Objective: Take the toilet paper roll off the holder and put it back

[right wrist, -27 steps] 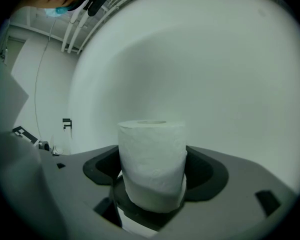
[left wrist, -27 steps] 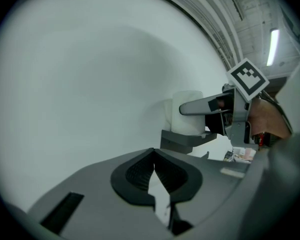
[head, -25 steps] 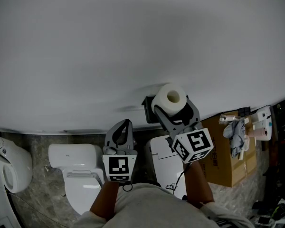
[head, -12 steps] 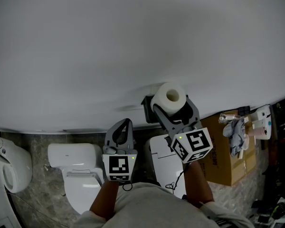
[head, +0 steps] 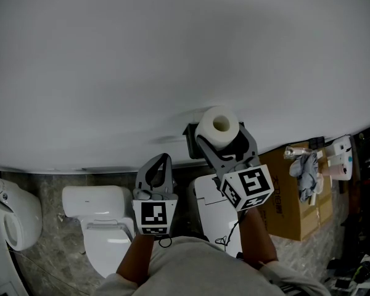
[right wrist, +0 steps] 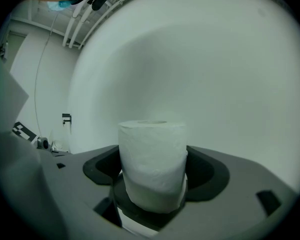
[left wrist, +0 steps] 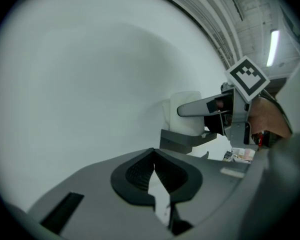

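A white toilet paper roll (head: 217, 127) stands on end against the white wall, its core hole facing me. My right gripper (head: 225, 142) is shut on it, one finger on each side. In the right gripper view the roll (right wrist: 152, 161) fills the gap between the dark pads. The dark holder (head: 190, 140) is on the wall just left of and behind the roll. In the left gripper view the roll (left wrist: 185, 111) is directly above the holder's grey bracket (left wrist: 182, 140). My left gripper (head: 155, 171) hangs lower left, shut and empty, its pads (left wrist: 140, 170) meeting at the tip.
A white toilet (head: 105, 221) stands below the left gripper, and a second white lid (head: 211, 211) sits under the right gripper. A cardboard box (head: 296, 205) with a cloth (head: 306, 171) on it is at the right. A urinal (head: 12, 217) is at the far left.
The right gripper and the roll have shifted very slightly left, toward the holder. The left gripper has not moved.
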Demonstrator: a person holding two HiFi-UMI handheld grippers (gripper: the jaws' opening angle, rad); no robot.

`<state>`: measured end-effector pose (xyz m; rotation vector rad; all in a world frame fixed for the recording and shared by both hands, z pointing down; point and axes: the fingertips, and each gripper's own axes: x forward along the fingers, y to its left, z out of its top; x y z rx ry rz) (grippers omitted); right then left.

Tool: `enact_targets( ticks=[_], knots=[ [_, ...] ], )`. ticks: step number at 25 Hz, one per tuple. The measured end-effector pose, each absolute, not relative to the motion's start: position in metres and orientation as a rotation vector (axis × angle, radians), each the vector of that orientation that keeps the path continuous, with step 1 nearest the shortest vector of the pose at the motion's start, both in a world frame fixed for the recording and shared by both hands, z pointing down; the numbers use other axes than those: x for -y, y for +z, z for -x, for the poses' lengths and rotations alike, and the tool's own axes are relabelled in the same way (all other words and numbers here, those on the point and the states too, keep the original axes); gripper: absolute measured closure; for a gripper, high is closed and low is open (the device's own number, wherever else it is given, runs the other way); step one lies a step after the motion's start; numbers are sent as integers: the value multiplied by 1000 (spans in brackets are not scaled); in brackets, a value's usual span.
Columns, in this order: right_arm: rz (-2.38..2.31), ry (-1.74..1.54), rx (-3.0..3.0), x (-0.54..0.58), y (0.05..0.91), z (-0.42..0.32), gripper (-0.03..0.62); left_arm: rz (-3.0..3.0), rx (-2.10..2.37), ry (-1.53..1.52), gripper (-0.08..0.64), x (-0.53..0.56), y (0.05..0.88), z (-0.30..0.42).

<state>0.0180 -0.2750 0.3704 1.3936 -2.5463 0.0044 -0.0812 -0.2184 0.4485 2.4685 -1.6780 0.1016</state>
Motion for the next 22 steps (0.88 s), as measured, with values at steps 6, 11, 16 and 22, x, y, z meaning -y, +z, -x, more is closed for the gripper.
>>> enact_targets(
  ticks=[6, 11, 16, 22],
  knots=[
    [-1371, 17, 2543, 274, 373, -16, 232, -2475, 1669, 101, 551, 218, 449, 81],
    [-1359, 19, 2541, 273, 376, -14, 232, -2481, 1657, 103, 551, 218, 451, 80],
    [-1375, 33, 2557, 270, 374, -19, 232, -2489, 1648, 106, 551, 216, 450, 76],
    [-1389, 24, 2583, 263, 368, -29, 232, -2500, 1644, 114, 551, 212, 448, 65]
  ],
)
